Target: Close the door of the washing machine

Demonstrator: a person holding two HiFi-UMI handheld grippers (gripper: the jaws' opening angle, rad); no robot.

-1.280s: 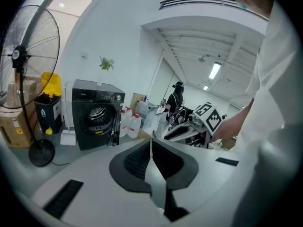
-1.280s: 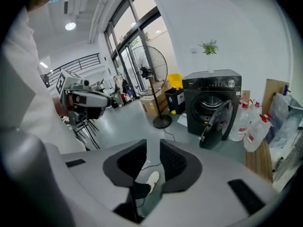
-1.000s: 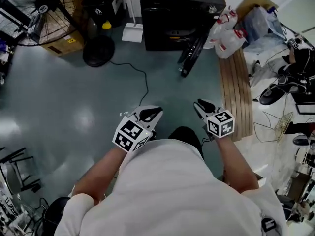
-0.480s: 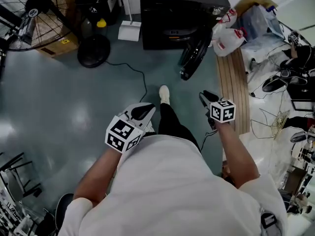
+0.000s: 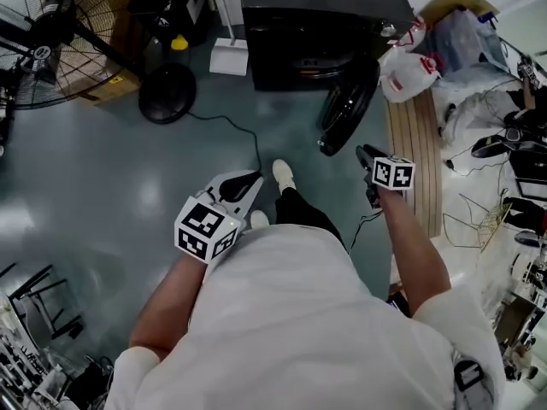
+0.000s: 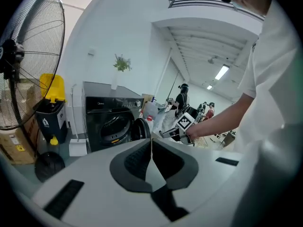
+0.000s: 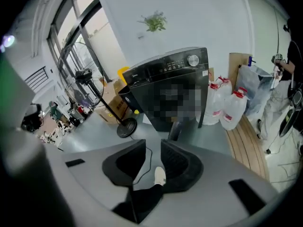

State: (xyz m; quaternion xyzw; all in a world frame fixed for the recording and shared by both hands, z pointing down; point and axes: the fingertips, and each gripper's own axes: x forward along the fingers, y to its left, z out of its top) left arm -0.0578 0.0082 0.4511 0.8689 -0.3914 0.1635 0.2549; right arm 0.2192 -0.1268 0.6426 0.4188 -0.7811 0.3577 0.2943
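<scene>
Person stepped closer to washing machine; right gripper now near open door, fingers just opened wider, nothing between.

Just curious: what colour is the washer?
The washer is black; left gripper view shows it best.

Bright, even indoor light — ceiling strip lamp glowing, soft floor sheen, fisheye-curved dark edges.

The right gripper holds its jaws apart, with a white shoe showing between them on the floor. Beyond, the black washing machine has its door open; 2 red-capped jugs stand at its right.
</scene>
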